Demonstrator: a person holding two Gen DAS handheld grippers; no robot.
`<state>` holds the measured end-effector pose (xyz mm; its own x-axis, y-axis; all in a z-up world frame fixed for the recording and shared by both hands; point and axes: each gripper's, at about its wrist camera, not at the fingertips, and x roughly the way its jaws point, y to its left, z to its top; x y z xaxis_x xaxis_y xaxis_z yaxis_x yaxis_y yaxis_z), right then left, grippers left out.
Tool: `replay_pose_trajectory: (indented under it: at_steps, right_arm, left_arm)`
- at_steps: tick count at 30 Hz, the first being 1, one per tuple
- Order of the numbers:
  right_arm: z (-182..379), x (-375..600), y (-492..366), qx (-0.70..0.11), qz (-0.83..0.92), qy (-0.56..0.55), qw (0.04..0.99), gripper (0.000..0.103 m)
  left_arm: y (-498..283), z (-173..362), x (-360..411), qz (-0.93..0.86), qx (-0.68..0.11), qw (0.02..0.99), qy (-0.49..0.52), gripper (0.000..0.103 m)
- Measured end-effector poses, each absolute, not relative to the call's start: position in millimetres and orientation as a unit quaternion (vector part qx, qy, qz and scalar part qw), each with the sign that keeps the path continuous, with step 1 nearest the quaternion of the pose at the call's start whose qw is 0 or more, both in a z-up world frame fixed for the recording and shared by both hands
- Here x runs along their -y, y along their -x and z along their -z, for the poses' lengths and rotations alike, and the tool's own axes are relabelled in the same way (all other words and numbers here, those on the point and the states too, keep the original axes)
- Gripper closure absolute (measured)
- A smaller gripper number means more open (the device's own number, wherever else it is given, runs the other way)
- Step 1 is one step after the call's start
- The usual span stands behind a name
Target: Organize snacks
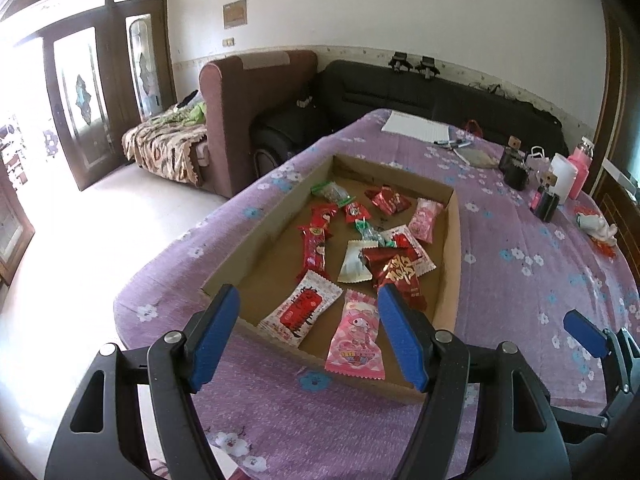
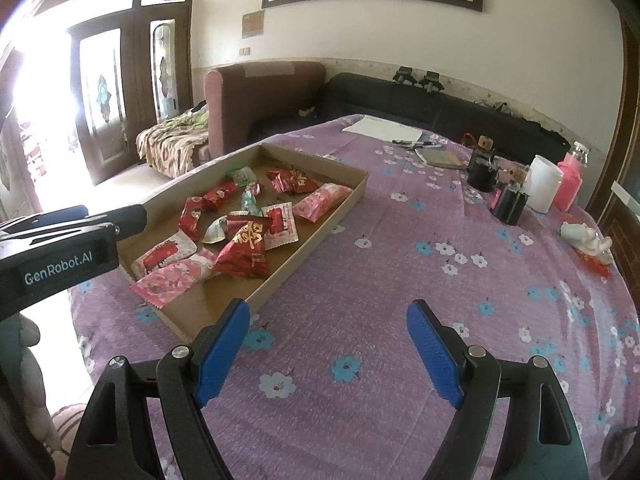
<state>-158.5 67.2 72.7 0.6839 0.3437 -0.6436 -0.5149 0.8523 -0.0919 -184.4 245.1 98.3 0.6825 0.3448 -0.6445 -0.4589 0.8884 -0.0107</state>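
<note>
1. The snacks all lie in a shallow cardboard tray near the left edge of the table: red packets, pink ones, a couple of green, a white one. They sit in a loose heap towards the middle and near end, some overlapping, with bare cardboard down the left side. My guess is the sorting is either done or barely begun; nothing lies outside the tray.
2. The left gripper hangs over the tray's near end, jaws wide apart and holding nothing. A pink packet and a white-and-red one lie below the gap, untouched.
3. The right gripper hangs just right of the tray over bare cloth, jaws equally wide and empty. It looks parked clear so as not to crowd the tray.
4. The table wears a purple cloth with small flowers. At its far end are paper, pens, dark jars, a white cup and a pink bottle.
5. Beyond stand a brown armchair, a black sofa and bright glazed doors.
</note>
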Motion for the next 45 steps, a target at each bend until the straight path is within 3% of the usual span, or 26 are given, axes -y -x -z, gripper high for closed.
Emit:
replay_pose_trajectory:
  at_steps: [15,16,17,18,23,31,45]
  right_arm:
    - [-84.3,-68.5,182.9,-0.295,-0.241,0.140,0.914,0.019]
    - [-84.8,-69.0,184.2,-0.294,-0.241,0.140,0.914,0.019]
    - [-85.0,-69.4,184.2,-0.293,-0.241,0.141,0.914,0.019]
    - [-85.2,-70.1,185.1,-0.292,-0.241,0.142,0.914,0.019]
    - [-86.1,-72.6,189.1,-0.287,-0.243,0.148,0.915,0.019]
    - [-85.8,-76.8,191.4,-0.283,-0.246,0.155,0.914,0.019]
    - [-76.2,-83.4,183.1,-0.295,-0.248,0.162,0.908,0.019]
  left_arm:
    - [216.5,-114.2,-248.3,-0.249,-0.271,0.926,0.087,0.031]
    - [221.7,-117.5,-247.0,-0.258,-0.255,0.928,0.083,0.029]
    - [226.7,-121.2,-245.5,-0.268,-0.239,0.930,0.079,0.016]
    - [230.3,-123.9,-244.6,-0.274,-0.227,0.931,0.077,0.012]
    - [251.4,-133.5,-245.1,-0.286,-0.170,0.939,0.090,0.000]
    - [229.7,-116.5,-243.7,-0.247,-0.231,0.938,0.073,0.000]
    - [207.9,-84.5,-264.2,-0.202,-0.318,0.913,0.155,0.000]
